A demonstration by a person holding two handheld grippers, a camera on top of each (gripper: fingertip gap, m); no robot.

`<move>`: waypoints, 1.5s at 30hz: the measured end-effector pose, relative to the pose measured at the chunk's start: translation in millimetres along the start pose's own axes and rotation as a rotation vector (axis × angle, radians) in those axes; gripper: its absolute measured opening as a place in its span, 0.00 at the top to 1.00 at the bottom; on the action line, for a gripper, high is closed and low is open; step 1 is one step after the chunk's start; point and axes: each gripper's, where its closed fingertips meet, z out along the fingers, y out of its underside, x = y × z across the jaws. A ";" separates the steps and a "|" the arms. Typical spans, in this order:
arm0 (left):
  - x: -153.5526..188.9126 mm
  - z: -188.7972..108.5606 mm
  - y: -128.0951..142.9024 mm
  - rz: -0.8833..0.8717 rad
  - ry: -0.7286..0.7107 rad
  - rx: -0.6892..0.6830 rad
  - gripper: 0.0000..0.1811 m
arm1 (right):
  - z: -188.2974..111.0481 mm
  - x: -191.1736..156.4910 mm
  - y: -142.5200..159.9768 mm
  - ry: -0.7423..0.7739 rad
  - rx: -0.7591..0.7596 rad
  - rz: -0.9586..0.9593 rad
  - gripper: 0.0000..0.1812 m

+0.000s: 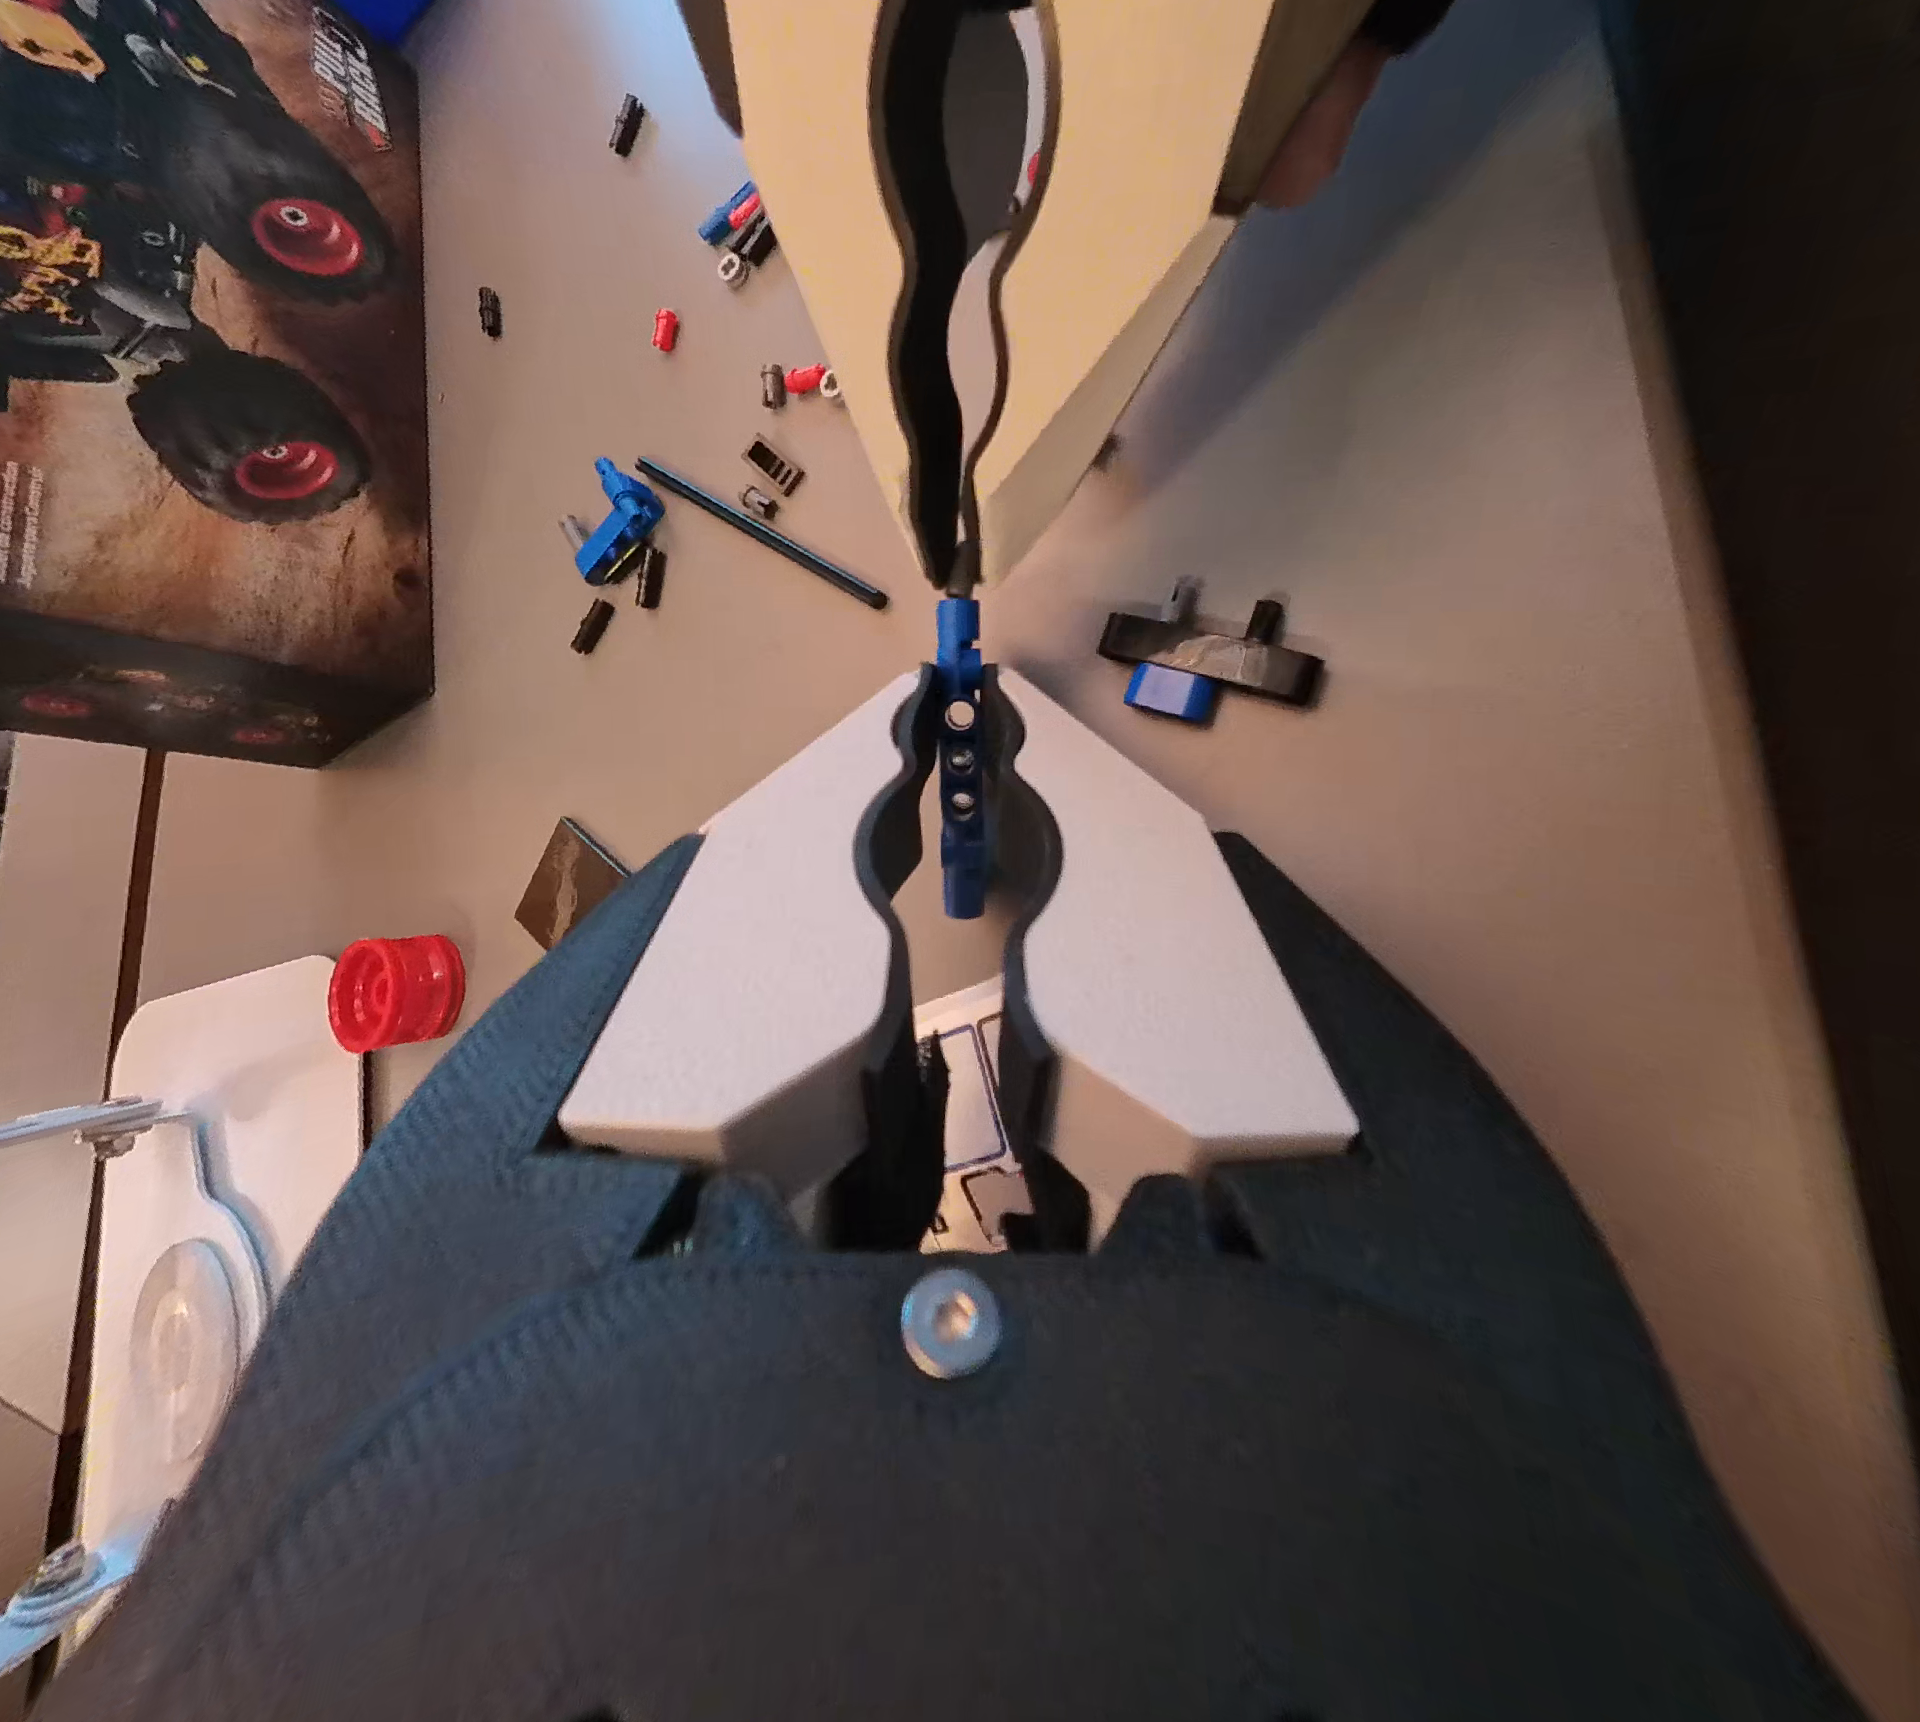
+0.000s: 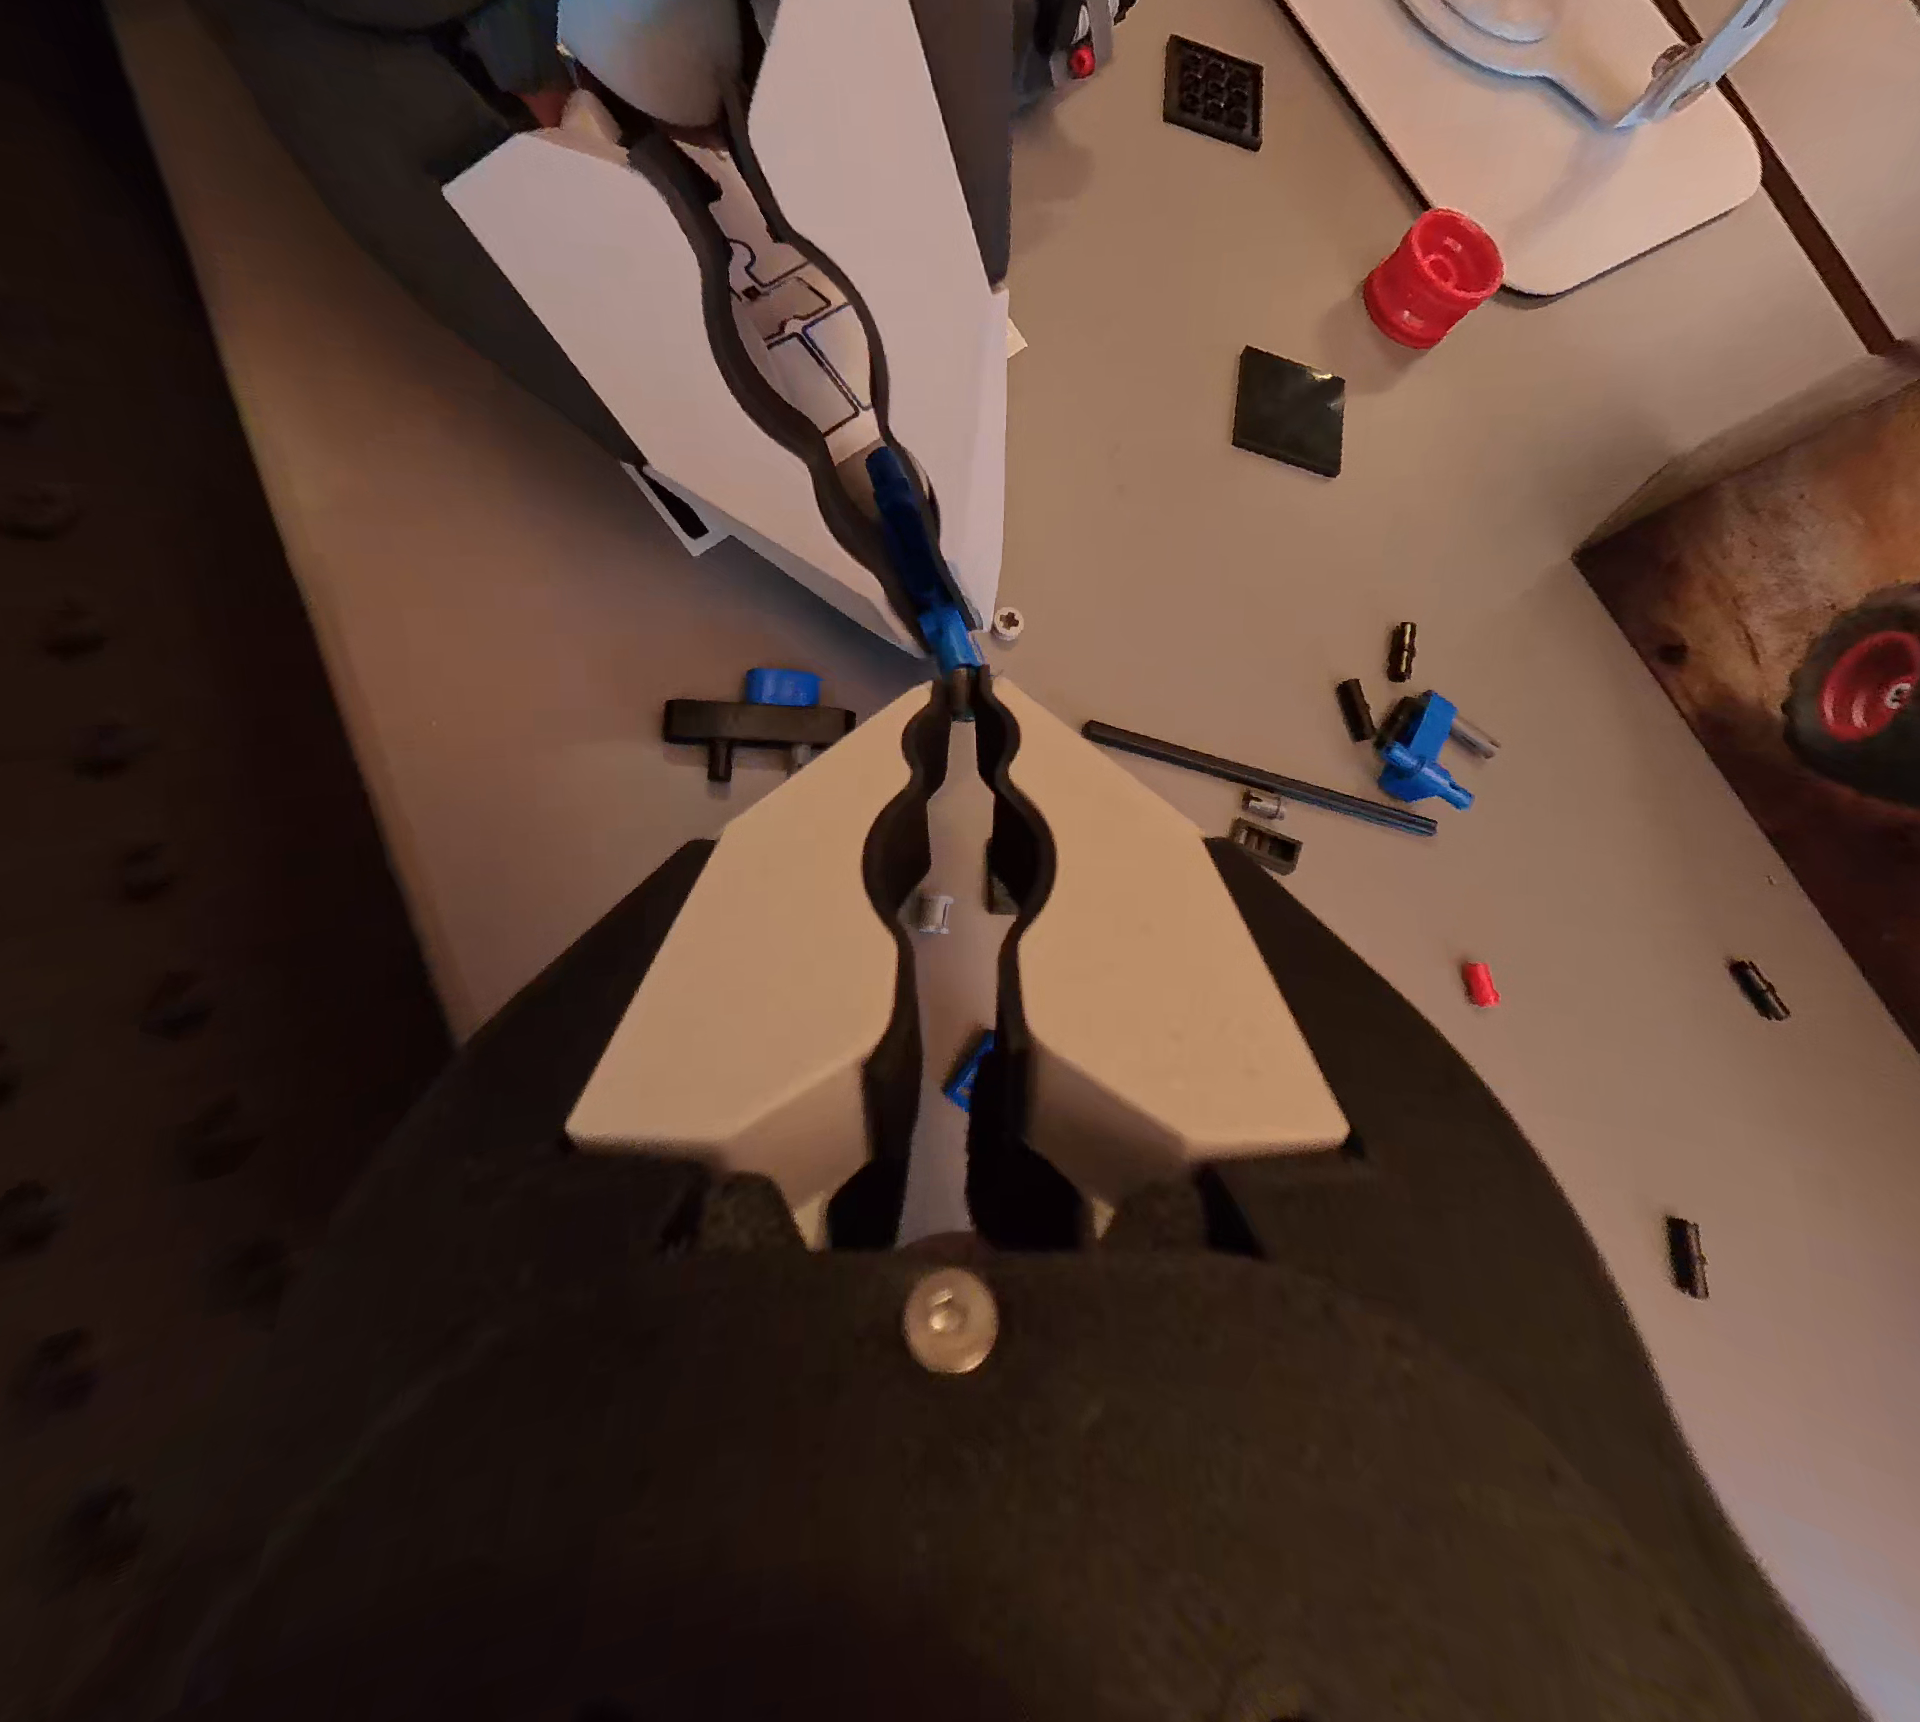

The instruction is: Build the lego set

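My left gripper (image 1: 956,685) is shut on a blue beam with holes (image 1: 958,789) and holds it upright above the table. A small blue pin piece (image 1: 956,628) sticks out of the beam's far end. My right gripper (image 2: 961,701) comes in tip to tip from the opposite side and is shut on the outer end of that blue pin piece (image 2: 951,642). In the right wrist view the blue beam (image 2: 902,519) lies between the left gripper's fingers (image 2: 883,384). Both grippers hover over the light table (image 2: 1143,529).
A black beam with a blue part (image 1: 1210,659) lies beside the grippers. A long black axle (image 1: 764,534), a blue sub-assembly (image 1: 618,519) and several small pins lie scattered. A red wheel hub (image 2: 1434,275), a black tile (image 2: 1288,410), the set's box (image 1: 208,322) and a white stand base (image 2: 1558,62) border the area. My left and right fingertips are right by each other. Both grippers' tips are roughly 20 centimeters from the red wheel hub (image 2: 1434,275). My left wrist view (image 1: 390,982) looks at it from another angle.
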 end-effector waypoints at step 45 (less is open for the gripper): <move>-1.4 5.9 4.5 0.060 -0.035 0.001 0.97 | 10.3 0.2 5.0 -0.172 0.079 0.073 0.99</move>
